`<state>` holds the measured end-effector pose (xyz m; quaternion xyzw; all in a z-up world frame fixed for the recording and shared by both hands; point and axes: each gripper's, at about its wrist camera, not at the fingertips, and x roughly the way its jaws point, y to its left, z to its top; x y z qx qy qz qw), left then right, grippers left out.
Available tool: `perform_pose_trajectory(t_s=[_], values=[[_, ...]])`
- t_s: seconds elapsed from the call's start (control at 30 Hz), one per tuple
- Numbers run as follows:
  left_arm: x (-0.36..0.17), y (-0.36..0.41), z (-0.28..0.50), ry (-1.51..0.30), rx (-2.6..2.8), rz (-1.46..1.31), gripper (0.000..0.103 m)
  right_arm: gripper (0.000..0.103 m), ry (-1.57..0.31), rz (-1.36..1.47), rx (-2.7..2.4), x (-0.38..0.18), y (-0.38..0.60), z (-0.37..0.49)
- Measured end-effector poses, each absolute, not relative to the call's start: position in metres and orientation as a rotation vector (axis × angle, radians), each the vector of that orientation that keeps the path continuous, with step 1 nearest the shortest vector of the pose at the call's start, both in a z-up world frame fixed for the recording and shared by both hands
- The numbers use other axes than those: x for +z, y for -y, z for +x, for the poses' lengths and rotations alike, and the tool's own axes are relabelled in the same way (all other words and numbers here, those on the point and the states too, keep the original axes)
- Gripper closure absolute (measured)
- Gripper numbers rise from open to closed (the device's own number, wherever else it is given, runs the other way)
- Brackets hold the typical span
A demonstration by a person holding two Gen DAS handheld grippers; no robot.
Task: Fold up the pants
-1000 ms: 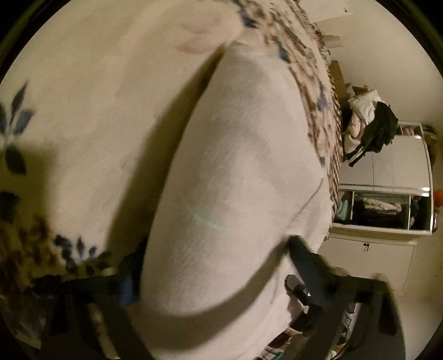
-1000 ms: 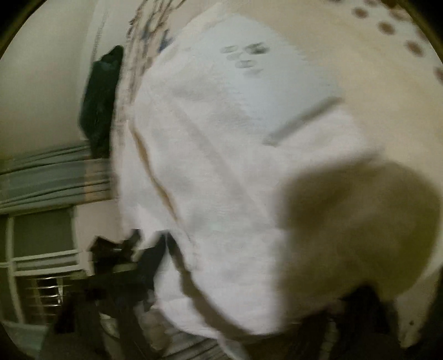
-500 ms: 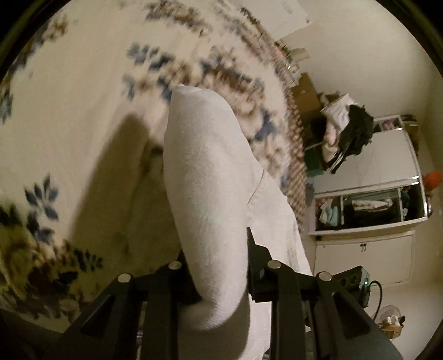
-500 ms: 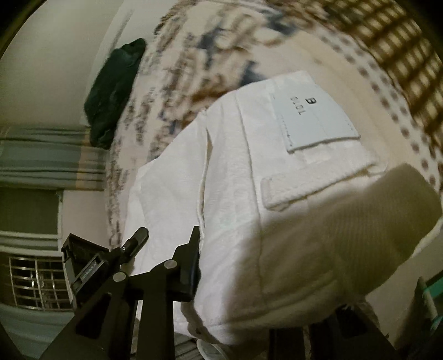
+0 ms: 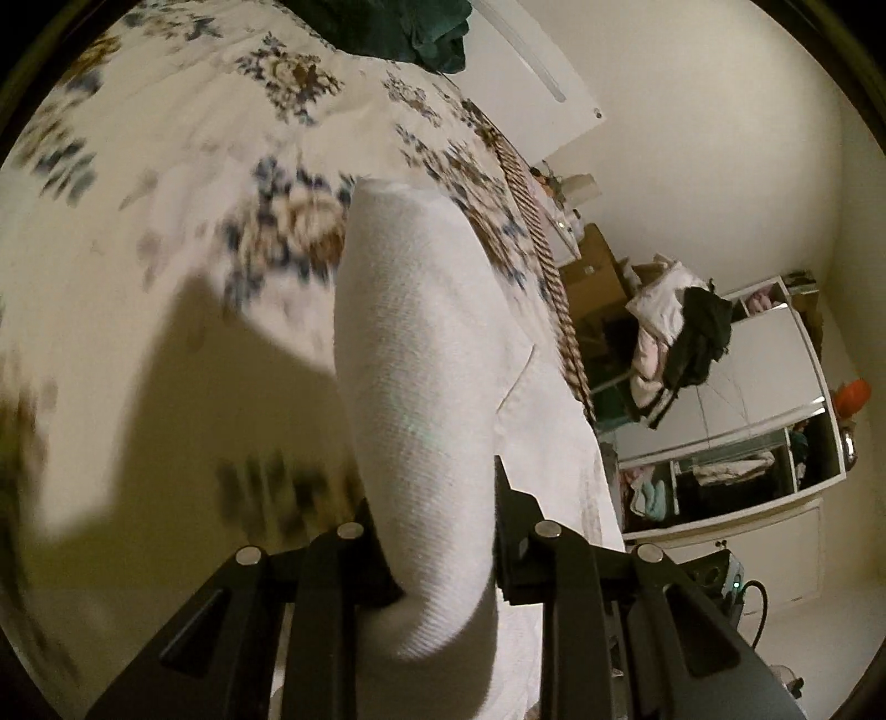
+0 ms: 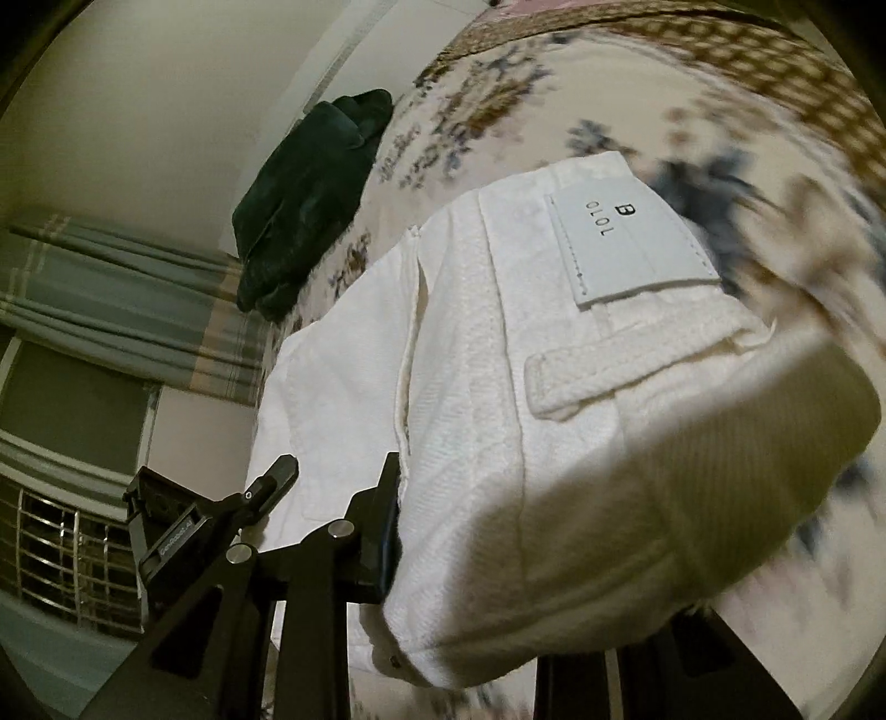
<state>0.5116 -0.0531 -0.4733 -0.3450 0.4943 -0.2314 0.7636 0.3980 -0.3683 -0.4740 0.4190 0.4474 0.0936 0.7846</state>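
The white pants (image 5: 421,354) lie on a floral bedspread (image 5: 166,183). In the left wrist view my left gripper (image 5: 437,531) is shut on a thick fold of the white fabric, which rises up between the two fingers. In the right wrist view my right gripper (image 6: 498,531) is shut on the waistband end of the pants (image 6: 526,360), where a belt loop (image 6: 603,376) and a white label (image 6: 631,243) show. The right finger of the right gripper is hidden under the cloth.
A dark green garment (image 6: 310,194) lies at the far side of the bed (image 6: 720,111), also in the left wrist view (image 5: 398,27). A wardrobe with open shelves (image 5: 747,454) and a clothes pile (image 5: 681,327) stand beside the bed. Curtains and a window grille (image 6: 66,554) are to the left.
Both grippers have lifted and pulled back with the pants held. More of the bedspread and room shows now, and the waistband label has come into clear view.
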Motion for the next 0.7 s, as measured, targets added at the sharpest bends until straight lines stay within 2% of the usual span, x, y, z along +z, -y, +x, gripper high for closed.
perform_pose_trajectory(t_s=[0.23,0.37,0.43,0.5,0.57,0.63,0.7], values=[[-0.534,0.028,0.63,-1.115,-0.507,-0.705,0.081,0.075,-0.955,0.877,0.179,-0.532,0.331,0.54],[-0.57,0.021,0.656,-1.186,-0.494,-0.661,0.08,0.075,-1.014,0.883,0.14,-0.576,0.324,0.573],[-0.579,0.019,0.65,-1.208,-0.489,-0.65,0.071,0.07,-1.054,0.862,0.119,-0.588,0.321,0.579],[-0.581,0.016,0.64,-1.224,-0.461,-0.632,0.061,0.049,-1.099,0.855,0.102,-0.594,0.323,0.576],[-0.579,0.012,0.631,-1.229,-0.442,-0.619,0.058,0.038,-1.143,0.835,0.05,-0.598,0.331,0.571],[-0.576,0.011,0.623,-1.234,-0.42,-0.577,0.049,0.035,-1.163,0.812,0.025,-0.597,0.337,0.561],[-0.572,0.009,0.614,-1.242,-0.392,-0.535,0.046,0.035,-1.188,0.769,-0.015,-0.594,0.341,0.547]])
